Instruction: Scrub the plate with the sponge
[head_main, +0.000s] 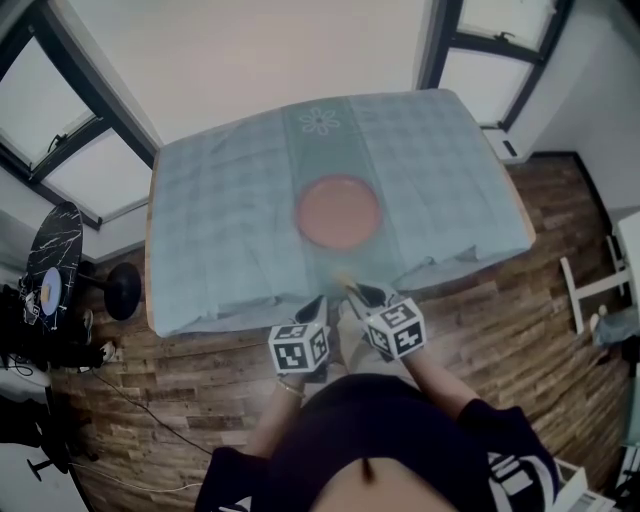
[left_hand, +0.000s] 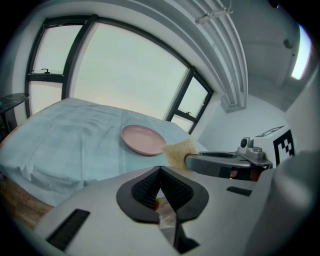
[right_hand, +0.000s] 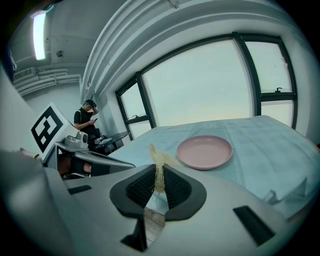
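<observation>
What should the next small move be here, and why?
Probably carry the right gripper forward and down to the plate: its jaws clamp the sponge, yet the sponge hangs short of the plate, which lies untouched on the tablecloth.

Plate (head_main: 338, 211): I read it as smooth, pink, faint sheen; ceramic or plastic, I can't tell. Cloth (head_main: 230, 230): woven, matt, pale blue check, creased. Sponge (left_hand: 178, 151): coarse, fibrous, straw-coloured, rough with frayed edges. Left gripper (left_hand: 160, 175) and right gripper (right_hand: 157, 174): shells look like smooth matt grey plastic. Pads (right_hand: 138, 188): black, ribbed, matt. Floor (head_main: 500, 320): brown wood planks, low sheen.
</observation>
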